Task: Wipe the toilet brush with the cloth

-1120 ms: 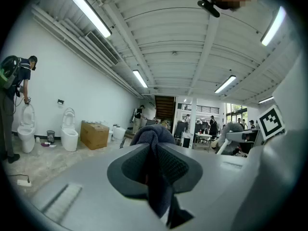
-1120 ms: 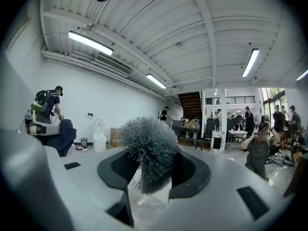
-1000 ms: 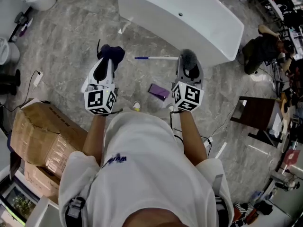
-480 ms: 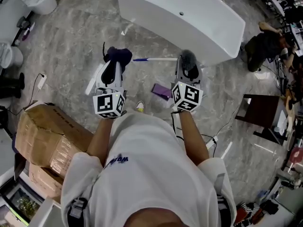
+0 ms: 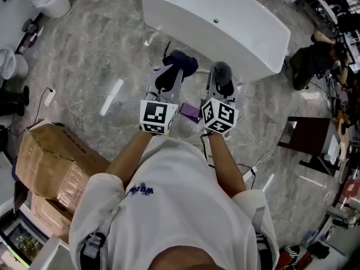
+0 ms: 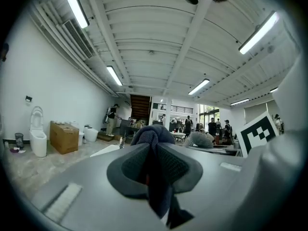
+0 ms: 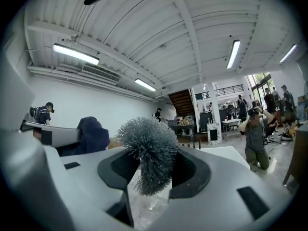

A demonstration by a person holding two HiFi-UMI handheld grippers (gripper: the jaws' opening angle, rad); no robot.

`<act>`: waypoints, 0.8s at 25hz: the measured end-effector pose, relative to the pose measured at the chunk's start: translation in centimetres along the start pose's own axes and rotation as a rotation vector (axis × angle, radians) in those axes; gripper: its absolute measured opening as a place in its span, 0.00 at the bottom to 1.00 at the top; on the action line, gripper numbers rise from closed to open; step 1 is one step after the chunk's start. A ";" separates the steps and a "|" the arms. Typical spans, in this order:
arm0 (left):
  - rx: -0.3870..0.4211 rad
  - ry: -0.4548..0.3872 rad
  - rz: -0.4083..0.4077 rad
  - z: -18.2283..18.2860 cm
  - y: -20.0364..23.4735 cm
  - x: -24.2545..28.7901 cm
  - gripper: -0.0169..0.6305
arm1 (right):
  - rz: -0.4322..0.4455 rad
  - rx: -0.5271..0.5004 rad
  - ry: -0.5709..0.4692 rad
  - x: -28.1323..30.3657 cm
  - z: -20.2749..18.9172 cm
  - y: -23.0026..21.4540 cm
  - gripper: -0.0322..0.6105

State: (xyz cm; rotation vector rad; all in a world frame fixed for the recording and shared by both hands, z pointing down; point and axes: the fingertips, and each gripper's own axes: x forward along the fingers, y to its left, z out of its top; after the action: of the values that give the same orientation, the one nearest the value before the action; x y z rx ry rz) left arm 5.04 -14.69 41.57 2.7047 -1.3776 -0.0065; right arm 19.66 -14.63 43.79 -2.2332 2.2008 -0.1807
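Now the right gripper [image 5: 221,86] clamps the toilet brush [image 5: 223,71], bristles forward; left gripper [image 5: 170,75] clamps cloth [image 5: 181,61].

I record a white short-sleeved cotton T-shirt [image 5: 174,196] with small blue lettering and dark straps [image 5: 90,245] at both shoulders. The left pale grey plastic gripper [image 5: 175,73] and the right pale grey plastic gripper [image 5: 223,82] each bear a black-and-white marker cube [image 5: 158,116].

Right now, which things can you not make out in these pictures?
- Handle of the toilet brush: hidden under the right gripper, head and right gripper views; only bristles show.
- Whether the cloth touches the bristles: too small in the head view.
- Purple object: head view, partly behind the left gripper, too small to identify.
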 end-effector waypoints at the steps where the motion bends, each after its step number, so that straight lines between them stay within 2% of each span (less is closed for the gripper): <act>1: 0.002 0.001 -0.013 0.1 -0.5 0.3 0.11 | 0.000 0.002 -0.002 -0.1 0.1 0.1 0.33; 8: -0.017 0.014 -0.049 -0.3 -1.8 0.8 0.10 | 0.013 0.005 -0.022 -0.6 0.7 1.1 0.33; 20: -0.053 0.059 -0.004 -2.2 -0.4 0.1 0.10 | 0.063 0.033 -0.040 -0.5 1.9 2.9 0.33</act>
State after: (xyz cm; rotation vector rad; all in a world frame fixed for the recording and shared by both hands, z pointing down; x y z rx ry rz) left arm 5.53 -14.34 43.76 2.6419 -1.3365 0.0355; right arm 16.95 -14.37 41.62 -2.1289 2.2274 -0.1692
